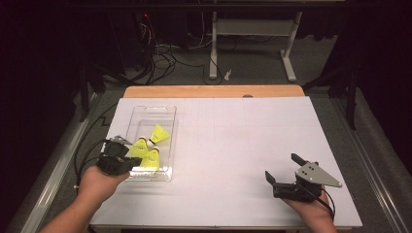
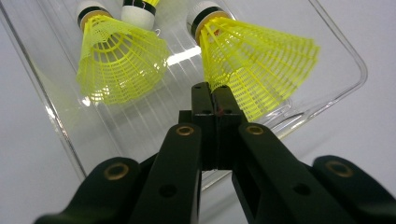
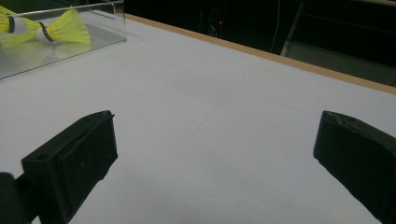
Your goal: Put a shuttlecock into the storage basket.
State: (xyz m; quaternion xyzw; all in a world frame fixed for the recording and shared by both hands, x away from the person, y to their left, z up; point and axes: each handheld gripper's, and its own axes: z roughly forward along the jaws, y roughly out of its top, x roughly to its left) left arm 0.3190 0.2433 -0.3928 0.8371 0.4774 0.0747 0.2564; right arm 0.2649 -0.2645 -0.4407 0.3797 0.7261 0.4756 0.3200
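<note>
In the left gripper view, the left gripper's fingers were seen clenched on a yellow shuttlecock's skirt edge. The right gripper's fingers were held released over the bench.

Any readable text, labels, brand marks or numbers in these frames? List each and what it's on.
None readable.
Shuttlecocks: black bands on the white corks, no lettering visible.
Clear tray: no label.
Left gripper, right gripper: no markings.
White table sheet: faint lines, no text.

Left gripper fingers pinched together; right gripper fingers spread wide.
</note>
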